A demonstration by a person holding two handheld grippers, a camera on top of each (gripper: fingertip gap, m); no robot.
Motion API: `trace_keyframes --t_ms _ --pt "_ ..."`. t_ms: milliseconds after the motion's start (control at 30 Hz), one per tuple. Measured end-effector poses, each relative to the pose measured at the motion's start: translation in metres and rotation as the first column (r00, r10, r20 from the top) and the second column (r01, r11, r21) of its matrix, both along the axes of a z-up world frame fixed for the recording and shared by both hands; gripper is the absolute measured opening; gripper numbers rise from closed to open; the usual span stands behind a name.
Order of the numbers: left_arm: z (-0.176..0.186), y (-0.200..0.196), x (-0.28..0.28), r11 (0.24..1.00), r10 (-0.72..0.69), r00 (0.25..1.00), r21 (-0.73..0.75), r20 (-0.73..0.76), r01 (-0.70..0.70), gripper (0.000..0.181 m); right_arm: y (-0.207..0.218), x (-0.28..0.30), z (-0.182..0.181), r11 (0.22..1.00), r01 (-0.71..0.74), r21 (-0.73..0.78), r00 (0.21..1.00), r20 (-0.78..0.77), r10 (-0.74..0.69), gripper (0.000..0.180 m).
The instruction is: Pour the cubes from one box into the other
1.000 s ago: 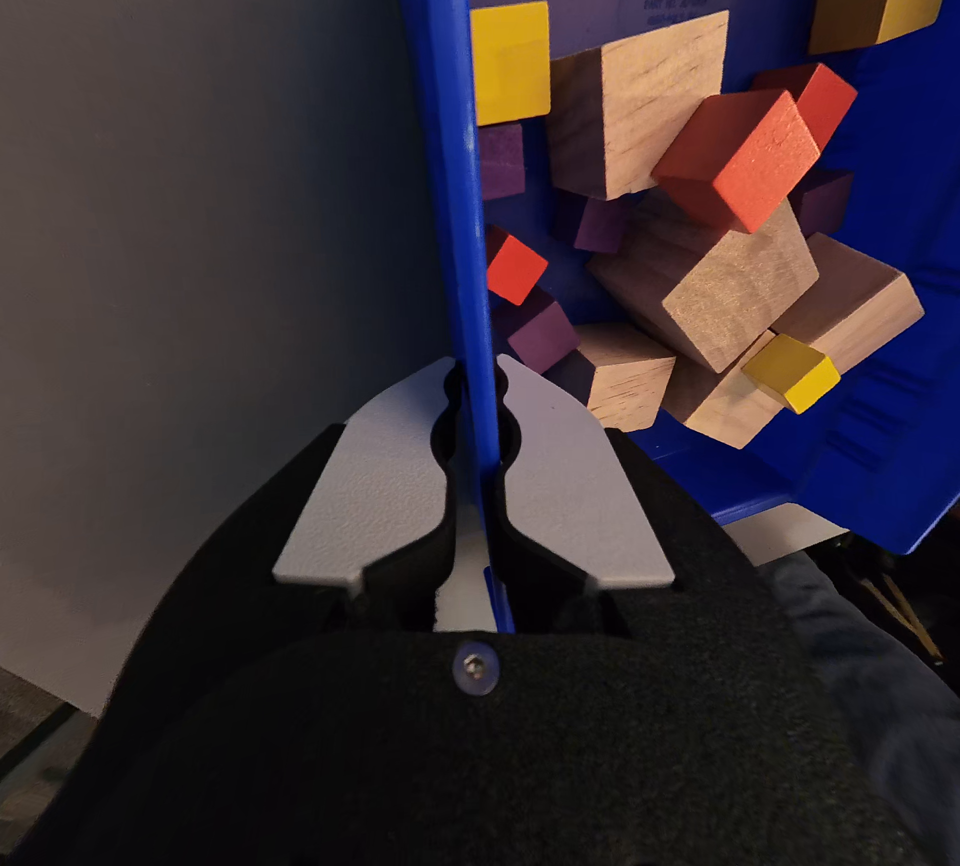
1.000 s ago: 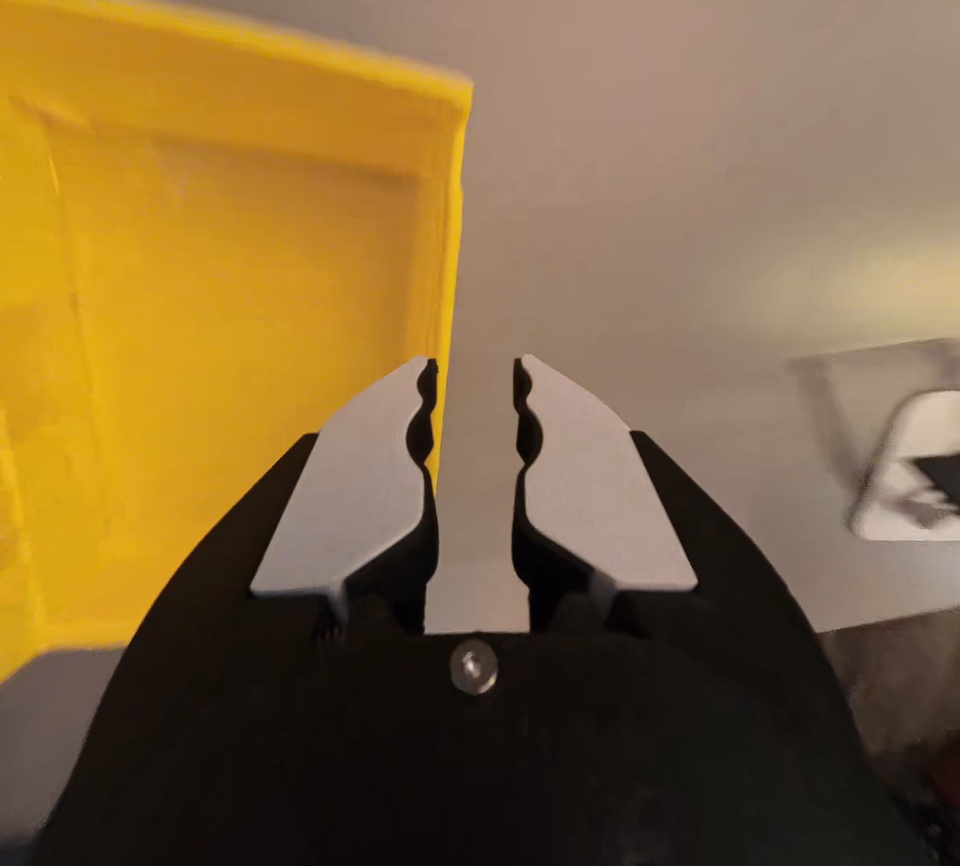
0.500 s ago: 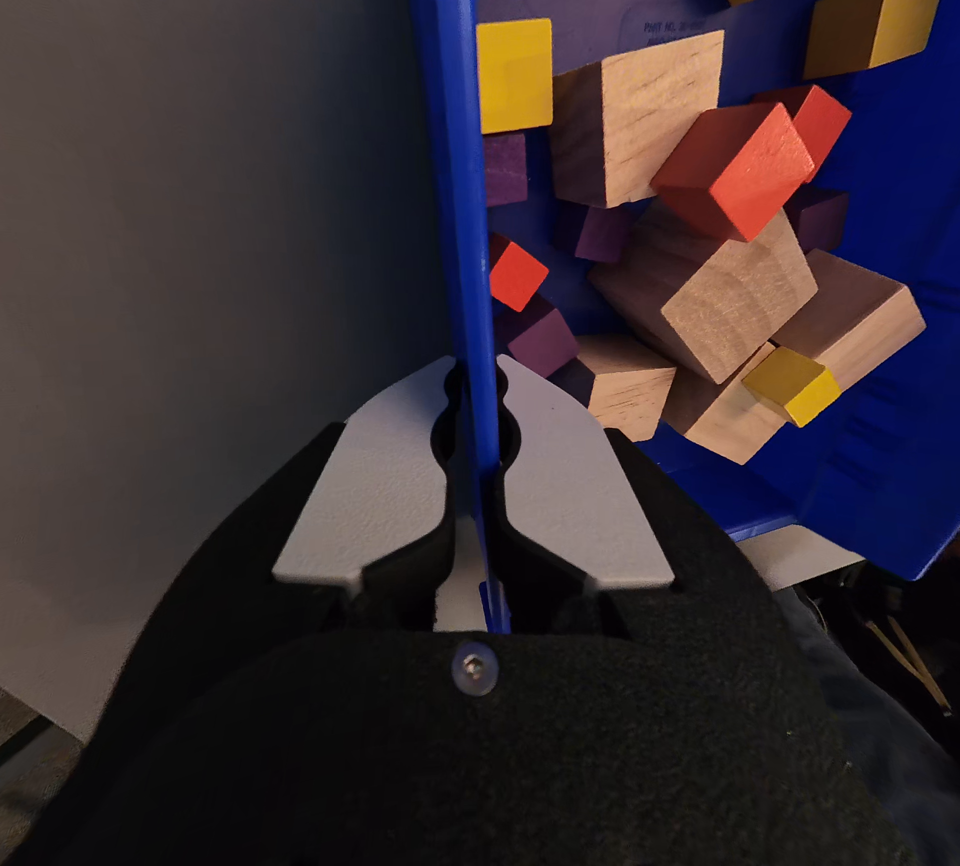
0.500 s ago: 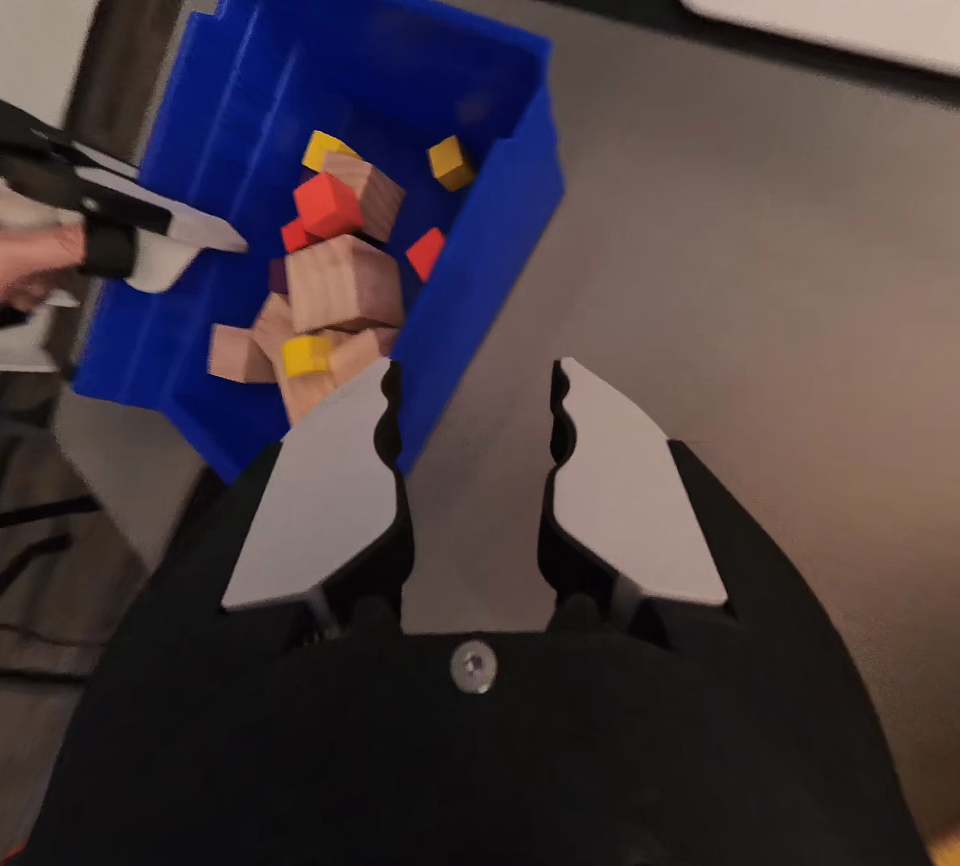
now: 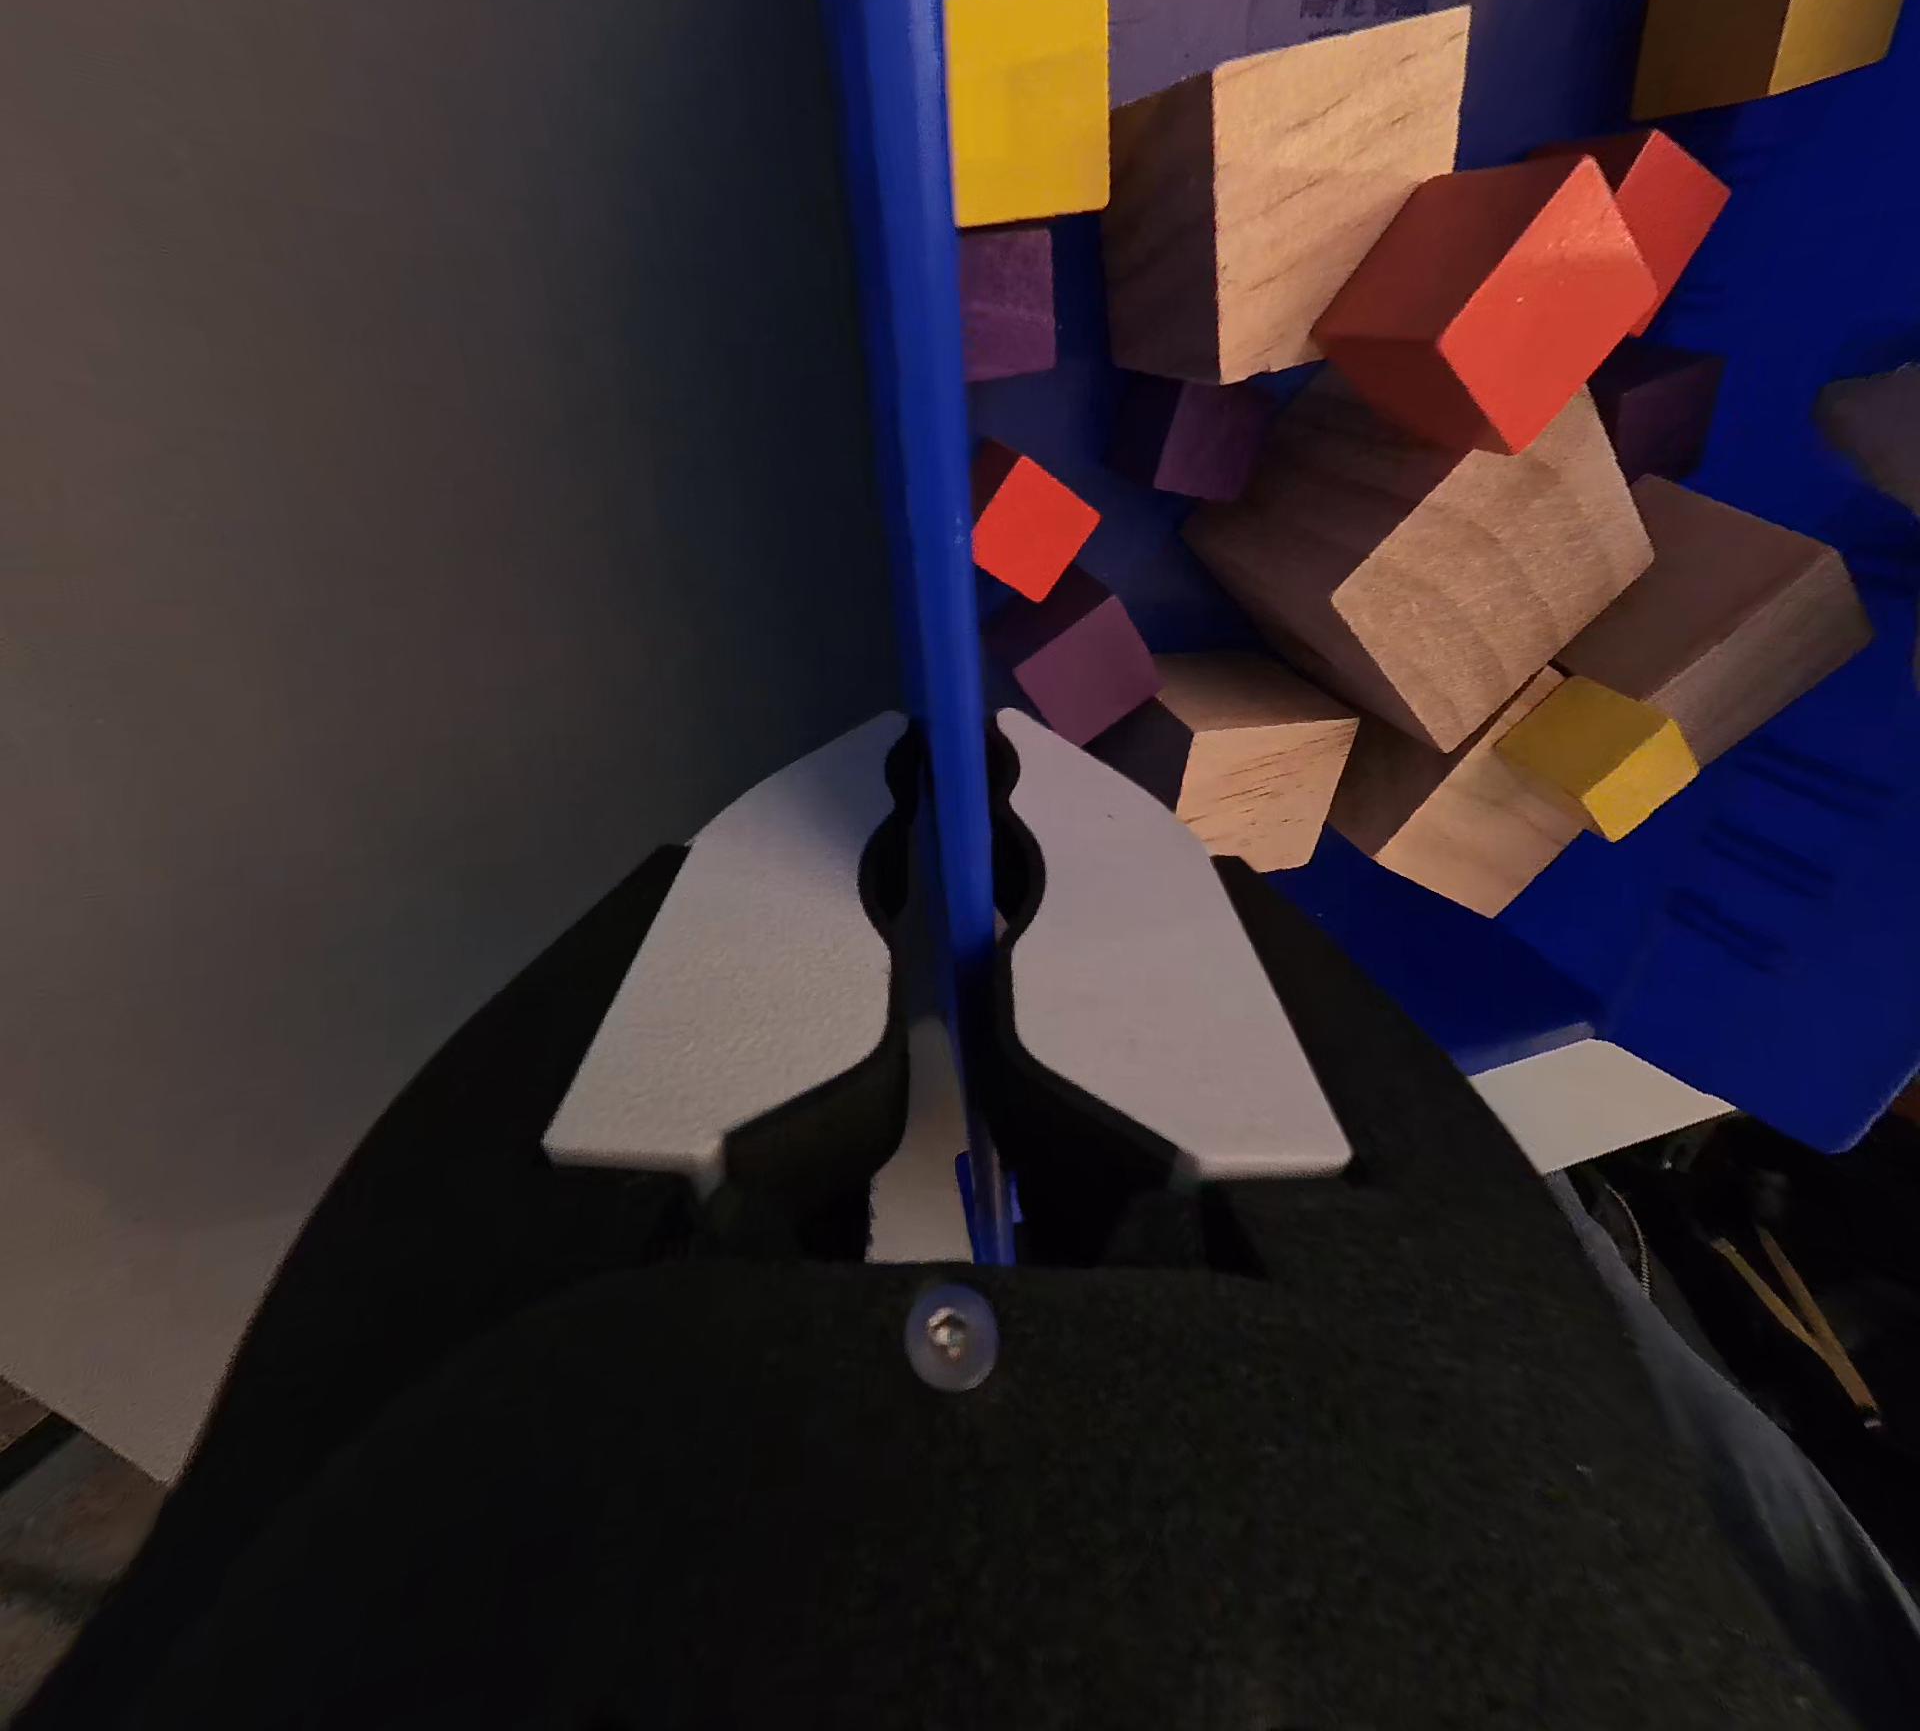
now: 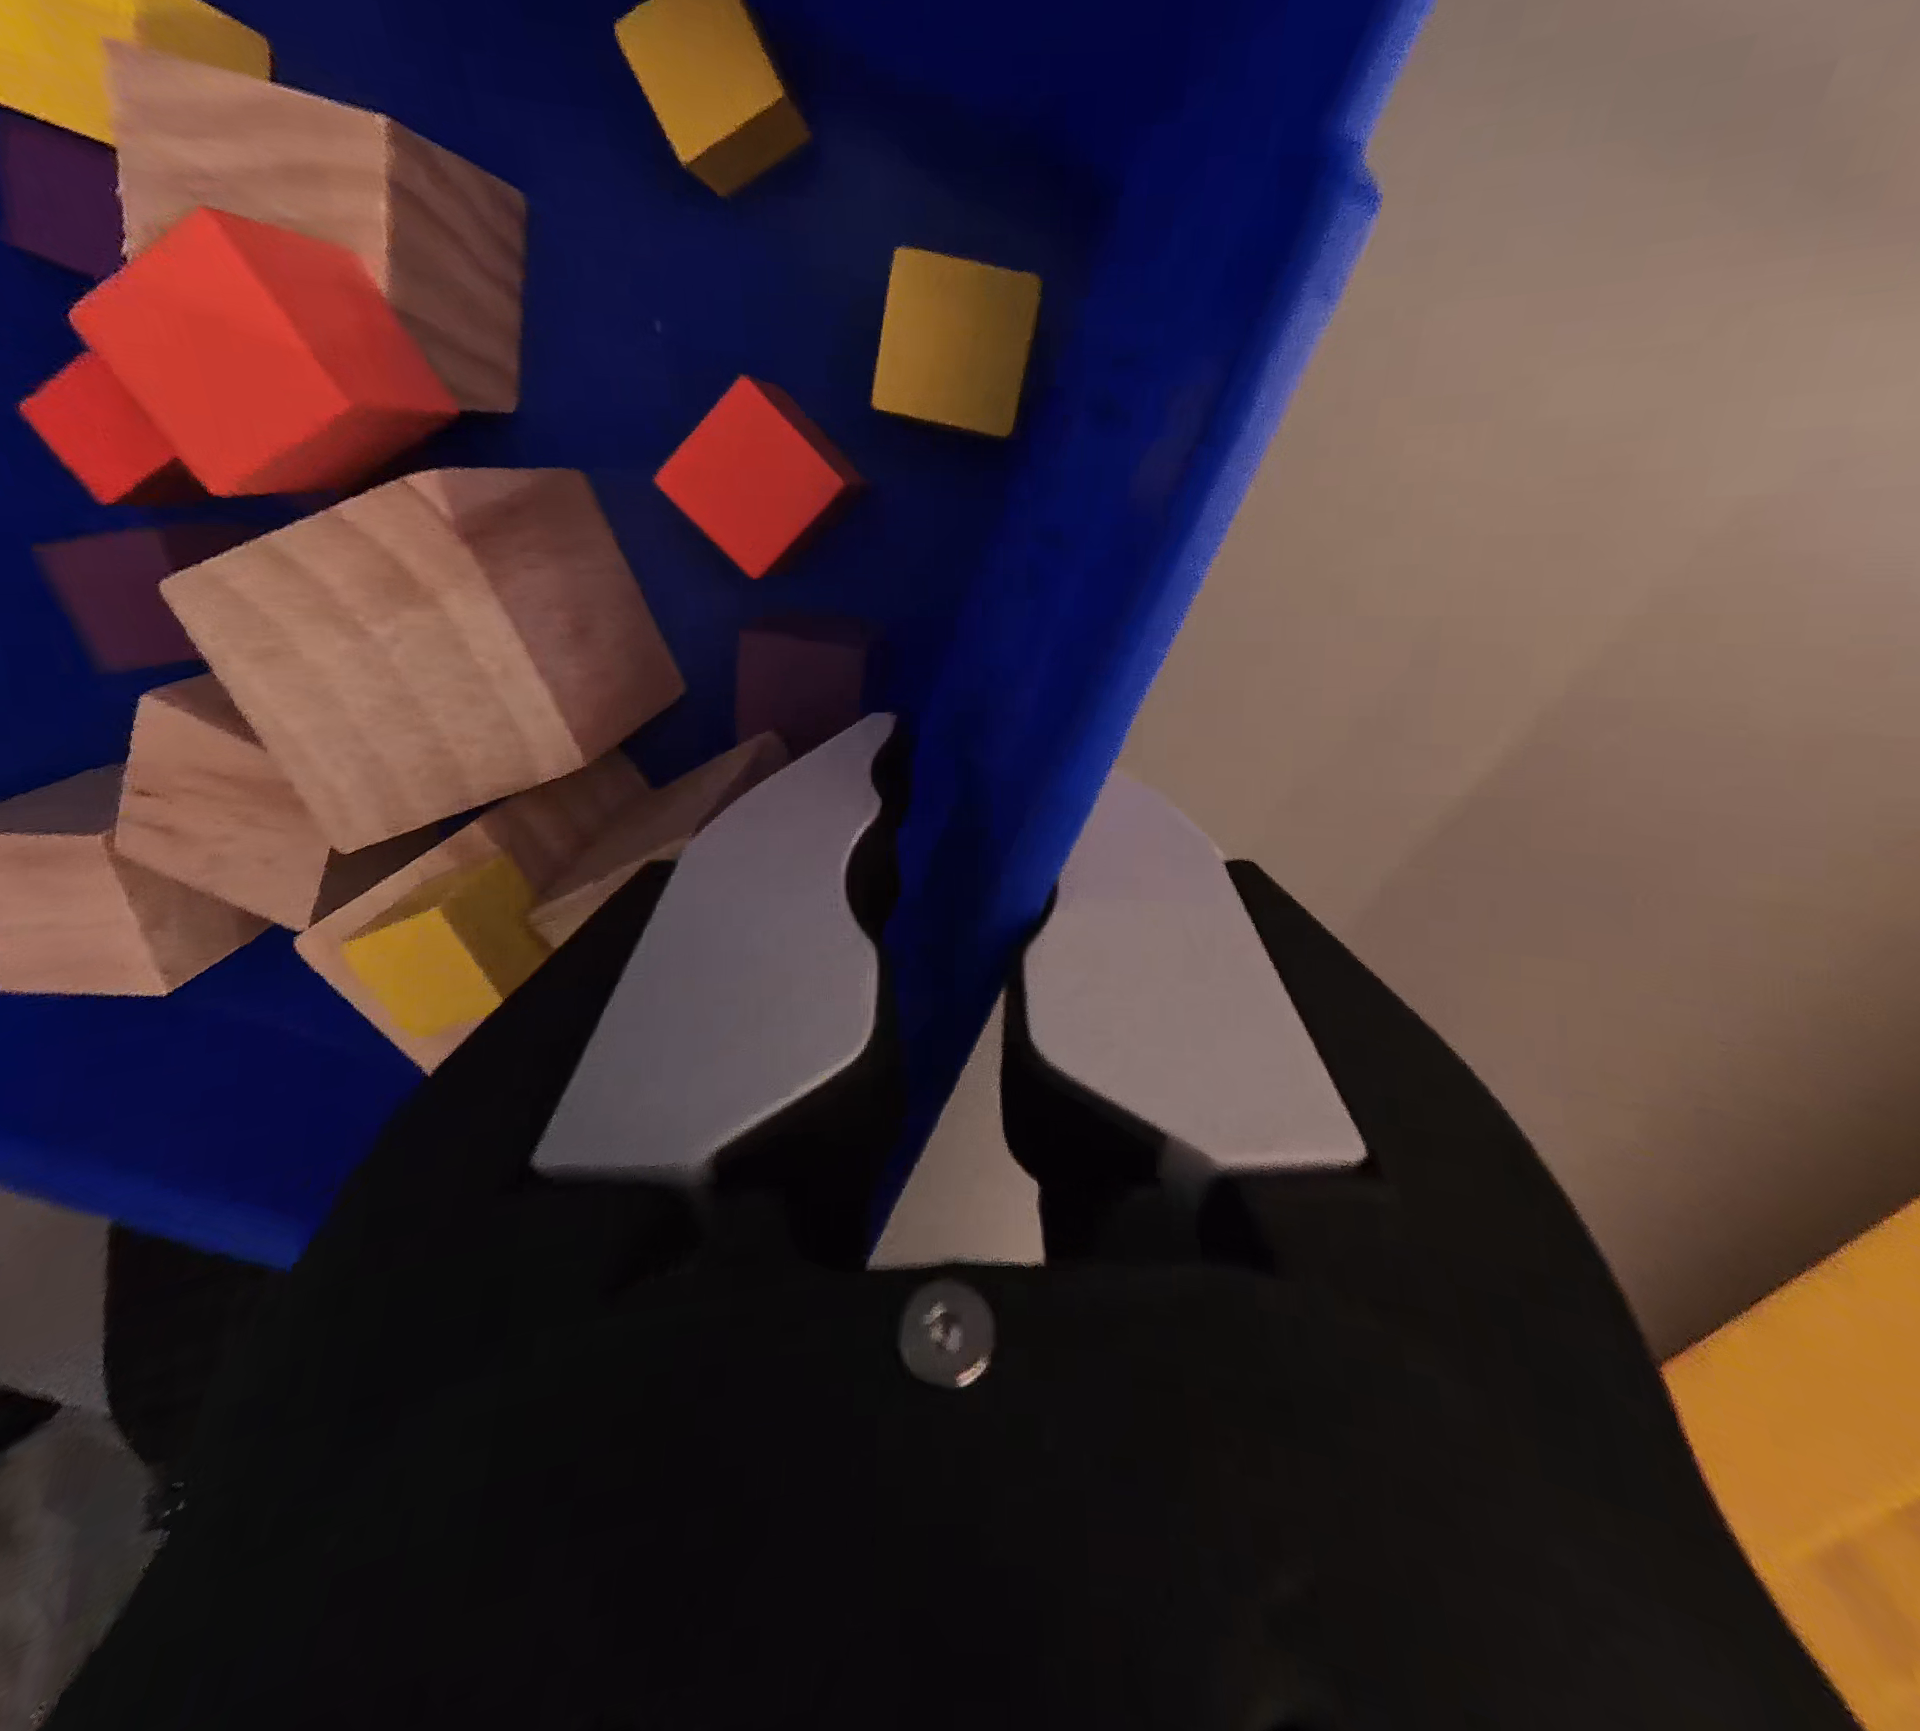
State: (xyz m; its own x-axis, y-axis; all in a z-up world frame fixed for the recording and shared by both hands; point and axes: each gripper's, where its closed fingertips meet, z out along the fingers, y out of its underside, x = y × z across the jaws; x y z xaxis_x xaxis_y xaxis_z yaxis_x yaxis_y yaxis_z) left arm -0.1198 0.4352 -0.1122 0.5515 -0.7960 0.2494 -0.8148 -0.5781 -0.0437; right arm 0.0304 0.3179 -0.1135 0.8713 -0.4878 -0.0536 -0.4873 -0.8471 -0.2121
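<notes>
The blue box [image 5: 894,331] sits on the grey table and holds several cubes: big plain wooden ones [image 5: 1340,185], red [image 5: 1496,299], yellow [image 5: 1029,102] and purple [image 5: 1091,663]. My left gripper [image 5: 948,725] is shut on the box's left wall. In the right wrist view the same box [image 6: 1143,331] shows with wooden [image 6: 416,642] and red cubes [image 6: 249,351]. My right gripper [image 6: 997,756] is closed on the right wall, one finger inside, one outside. A corner of the yellow box [image 6: 1808,1473] shows at the lower right.
The grey table [image 5: 416,434] spreads left of the blue box, and also right of it in the right wrist view [image 6: 1558,434]. The table's near edge [image 5: 1579,1099] runs under the box's corner, with dark clutter and dark fabric [image 5: 1714,1369] below it.
My right gripper swung from the yellow box to the blue box and narrowed around its right wall. My left gripper kept its hold on the left wall; the cubes hardly shifted.
</notes>
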Motion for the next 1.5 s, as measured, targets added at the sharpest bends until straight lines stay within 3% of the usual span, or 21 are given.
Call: trace_keyframes --t_ms 100,233,333,533,733,1133,1500 --pt "-0.001 0.002 -0.002 0.999 -0.029 0.999 0.043 -0.03 0.03 0.007 0.0 0.0 0.0 1.0 0.012 0.0 0.999 -0.032 -0.012 0.013" --pt "-0.001 0.002 -0.003 0.996 -0.041 0.997 0.078 -0.071 0.046 0.006 0.0 -0.014 -0.014 0.999 0.05 0.007 0.976 -0.212 -0.047 0.015" --pt "-0.001 0.001 -0.003 0.995 -0.041 0.996 0.086 -0.078 0.048 0.006 -0.001 -0.01 -0.015 1.0 0.026 -0.009 0.988 -0.149 -0.027 0.008" --pt "0.007 -0.019 0.001 0.995 -0.077 0.99 0.057 -0.121 0.084 0.007 -0.018 -0.003 -0.011 0.999 0.022 -0.047 0.983 -0.183 -0.03 0.006" --pt "0.049 -0.052 0.044 0.983 -0.152 0.981 0.083 -0.123 0.162 0.008 -0.05 0.038 0.027 0.999 0.033 -0.023 0.984 -0.175 -0.036 0.006" --pt "0.166 -0.186 0.221 0.93 -0.348 0.938 0.123 -0.01 0.346 0.008 -0.205 0.195 0.158 0.981 0.195 0.008 0.978 -0.073 -0.194 0.006" --pt "0.166 -0.319 0.373 0.86 -0.508 0.836 0.169 0.206 0.481 0.008 -0.362 0.315 0.185 0.921 0.386 0.058 0.914 0.112 -0.39 0.007"
